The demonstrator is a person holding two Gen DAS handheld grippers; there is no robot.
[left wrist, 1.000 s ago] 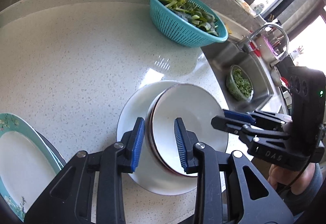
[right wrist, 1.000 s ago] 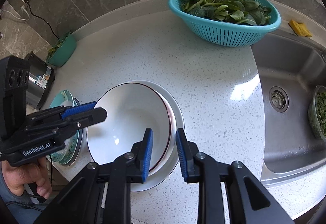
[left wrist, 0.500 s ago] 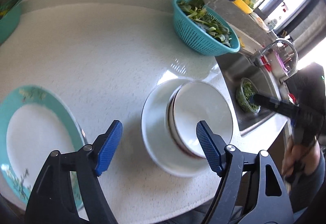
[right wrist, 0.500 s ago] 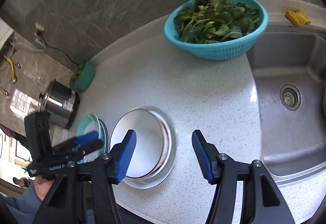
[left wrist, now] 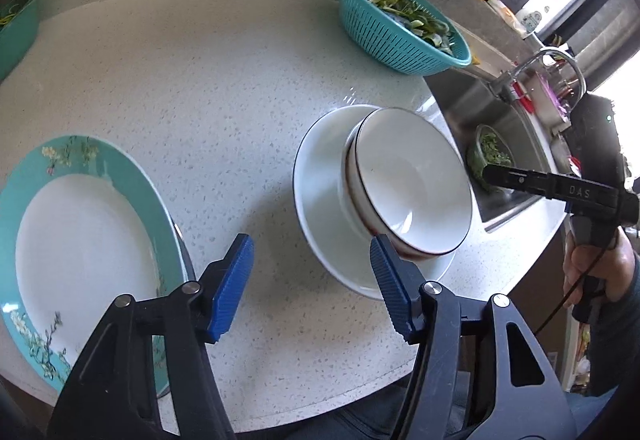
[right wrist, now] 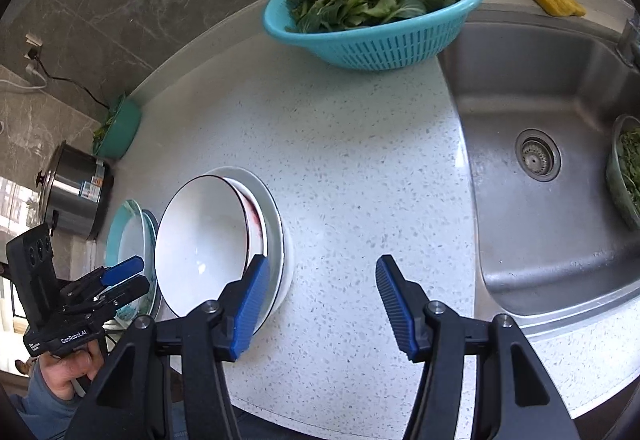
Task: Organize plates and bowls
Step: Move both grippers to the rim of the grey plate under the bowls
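Two white bowls are nested, the top bowl (left wrist: 408, 176) (right wrist: 200, 236) dark-rimmed, on a white plate (left wrist: 320, 176) (right wrist: 274, 224) near the counter's front edge. A teal-rimmed plate (left wrist: 120, 164) (right wrist: 120, 224) lies to their left, on top of another plate. My left gripper (left wrist: 311, 244) (right wrist: 140, 274) hovers above the counter between the teal plate and the white plate. Its jaws are closing with nothing between them. My right gripper (right wrist: 323, 262) (left wrist: 492, 176) stands open and empty just right of the white plate, its left pad over the plate's edge.
A teal colander of greens (left wrist: 400, 36) (right wrist: 376, 36) stands at the back. The steel sink (right wrist: 520, 80) at the right holds a glass bowl of greens (right wrist: 626, 172). A steel pot (right wrist: 72, 192) and a teal bowl (right wrist: 120, 128) sit far left.
Both grippers were nearly shut at the top bowl's rim; they have opened, let it go and drawn back, the left toward the teal plate, the right toward the sink.
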